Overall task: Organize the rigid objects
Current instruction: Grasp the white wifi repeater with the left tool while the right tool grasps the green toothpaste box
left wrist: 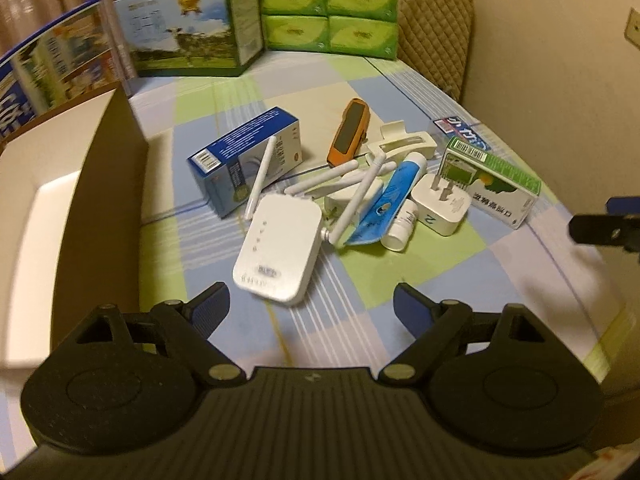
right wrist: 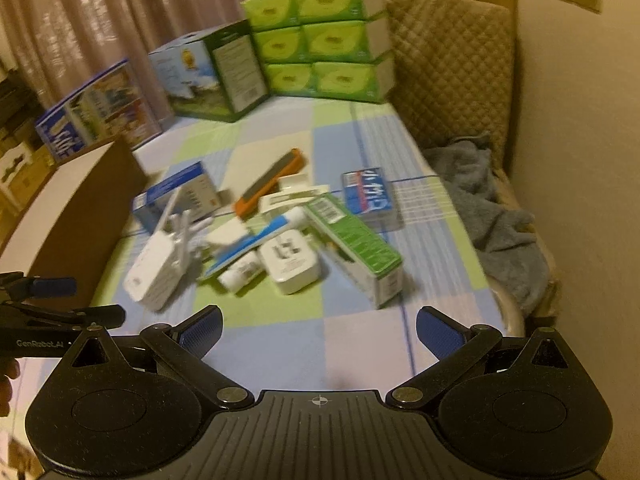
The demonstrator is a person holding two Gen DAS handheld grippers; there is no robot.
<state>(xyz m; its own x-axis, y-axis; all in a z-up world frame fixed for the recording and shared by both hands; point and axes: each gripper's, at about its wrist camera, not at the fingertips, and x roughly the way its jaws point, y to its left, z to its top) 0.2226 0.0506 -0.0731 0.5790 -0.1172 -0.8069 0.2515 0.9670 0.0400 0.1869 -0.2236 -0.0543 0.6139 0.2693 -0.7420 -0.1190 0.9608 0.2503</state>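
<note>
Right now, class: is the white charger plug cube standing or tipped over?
Tipped over: the white charger plug cube lies with its metal prongs pointing sideways.

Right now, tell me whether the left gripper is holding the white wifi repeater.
No. The left gripper stands open and empty, short of the white wifi repeater, which lies on the checked cloth.
</note>
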